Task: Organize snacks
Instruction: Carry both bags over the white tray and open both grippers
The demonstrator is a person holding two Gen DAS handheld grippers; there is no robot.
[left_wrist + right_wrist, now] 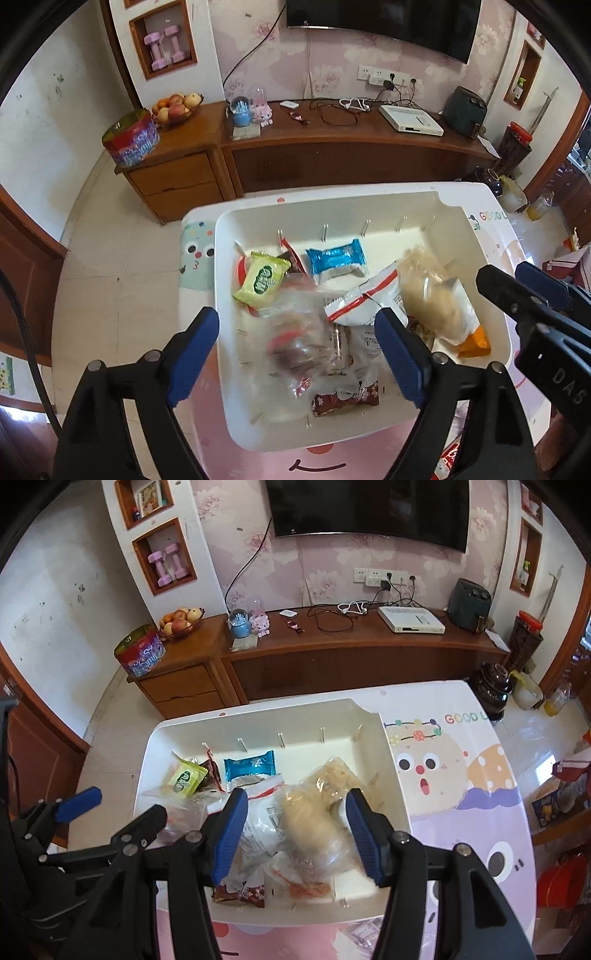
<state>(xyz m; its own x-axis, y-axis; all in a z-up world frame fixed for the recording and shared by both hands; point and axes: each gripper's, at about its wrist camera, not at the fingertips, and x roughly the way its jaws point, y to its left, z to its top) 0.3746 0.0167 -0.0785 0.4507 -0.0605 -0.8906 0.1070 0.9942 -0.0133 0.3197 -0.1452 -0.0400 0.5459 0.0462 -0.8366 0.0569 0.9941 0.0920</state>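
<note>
- White bin (476, 236): open-topped, on a cartoon-print table (461, 782), centre of both views; holds all the snacks in a loose heap.
- Left gripper (295, 354): jaws wide; a blurred clear wrapper (295, 332) lies between them, pads not pressing it.
- Right gripper (295, 830): jaws part-open over a clear bag of pale snack (314, 819); whether the pads touch it cannot be told.
- Green packet (262, 282), blue packet (334, 258): upper left of the heap, separate from the rest.
- Red-and-white sachet (365, 299), brown floral bar (347, 400): mid and lower heap.
- Handling, judged: all light, soft, crinkly and slippery film; contents crushable. Best pinched at sealed end seams.
</note>
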